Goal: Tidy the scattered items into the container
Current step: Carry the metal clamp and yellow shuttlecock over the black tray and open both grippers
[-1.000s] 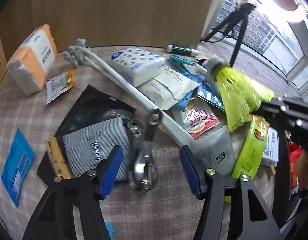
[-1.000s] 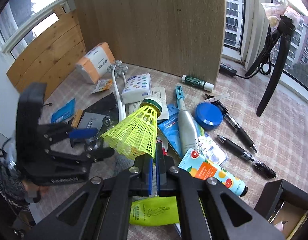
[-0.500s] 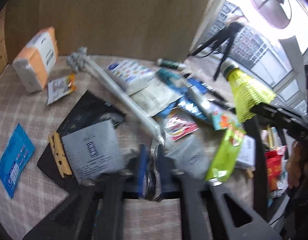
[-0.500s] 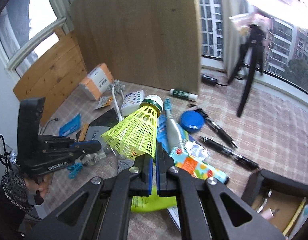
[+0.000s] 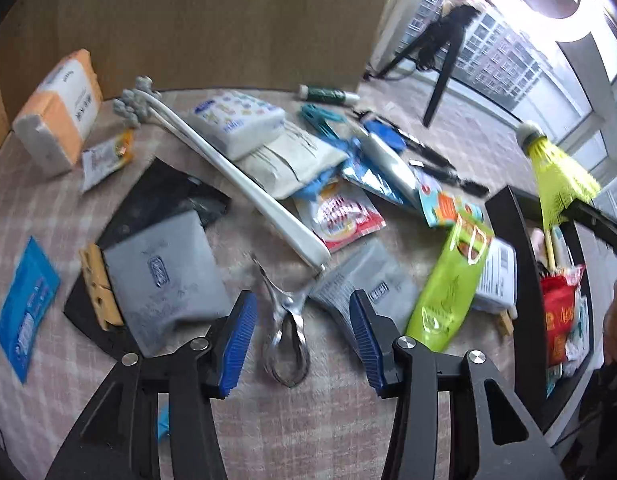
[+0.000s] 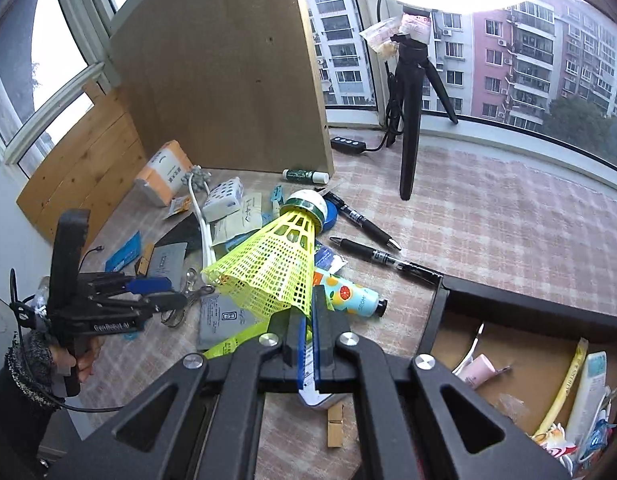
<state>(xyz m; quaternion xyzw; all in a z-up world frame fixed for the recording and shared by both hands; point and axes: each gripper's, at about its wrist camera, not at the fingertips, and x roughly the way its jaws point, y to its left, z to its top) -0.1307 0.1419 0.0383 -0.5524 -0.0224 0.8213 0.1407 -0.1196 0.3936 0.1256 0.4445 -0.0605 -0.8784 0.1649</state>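
Left wrist view: my left gripper (image 5: 302, 342) has its blue pads spread wide, nothing between them, hovering low over the metal tongs (image 5: 286, 332) that lie on the checked cloth (image 5: 268, 420). Grey packet (image 5: 160, 280) sits just left of the tongs, a second grey packet (image 5: 368, 292) just right; both carry a small printed logo, too blurred to read. Green pouch (image 5: 452, 284) lies beside the right packet, print unreadable. White long-handled brush (image 5: 236, 176) runs diagonally across the pile. Red-and-white sachet (image 5: 340, 220) has lettering I can't make out. Orange tissue pack (image 5: 56, 116) at far left shows dark characters, not legible.

Right wrist view: my right gripper (image 6: 306, 344) is clenched on the skirt edge of the yellow shuttlecock (image 6: 276, 264), cork end pointing away, held up above the clutter. Black box (image 6: 520, 312) is at lower right, open, with a pink tube, yellow stick and wrappers inside; the stick's print looks like "SHEFFY" but I can't confirm. Hand cream tube (image 6: 348, 292) with citrus print lies just past the shuttlecock. Two black pens (image 6: 372, 254) lie beyond it. Left gripper body reads roughly "GenRobot.AI" on the side. Black tripod (image 6: 412, 92) stands by the window.
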